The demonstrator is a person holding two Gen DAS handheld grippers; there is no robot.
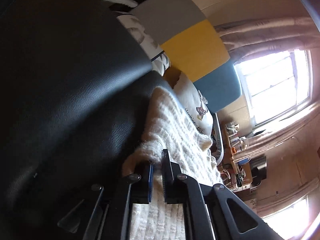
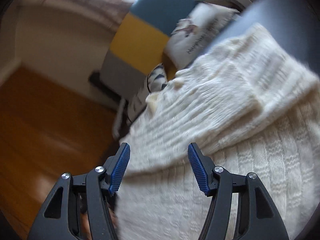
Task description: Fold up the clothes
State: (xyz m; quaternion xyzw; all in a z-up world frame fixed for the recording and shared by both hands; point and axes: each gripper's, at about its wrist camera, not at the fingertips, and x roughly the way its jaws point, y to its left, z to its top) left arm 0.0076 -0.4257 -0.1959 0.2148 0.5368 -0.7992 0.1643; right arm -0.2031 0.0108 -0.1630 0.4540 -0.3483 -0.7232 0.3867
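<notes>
A cream cable-knit sweater [image 1: 180, 124] lies on a black leather surface [image 1: 70, 80]. In the left wrist view my left gripper [image 1: 158, 160] is shut on the sweater's fuzzy edge, with knit fabric pinched between its pads. The right wrist view is blurred. It shows the same sweater [image 2: 230, 100] with a folded sleeve or flap lying across its body. My right gripper [image 2: 159, 148] is open and hovers just over the lower edge of that flap. Nothing is pressed between its blue pads [image 2: 120, 170].
A white printed pillow [image 1: 197, 108] and a patterned pillow [image 1: 148, 38] lean against a padded panel of grey, yellow [image 1: 196, 54] and blue blocks. There is a wooden floor [image 2: 46, 124] left of the sweater, a bright window [image 1: 276, 84], and a cluttered desk [image 1: 238, 156] beyond.
</notes>
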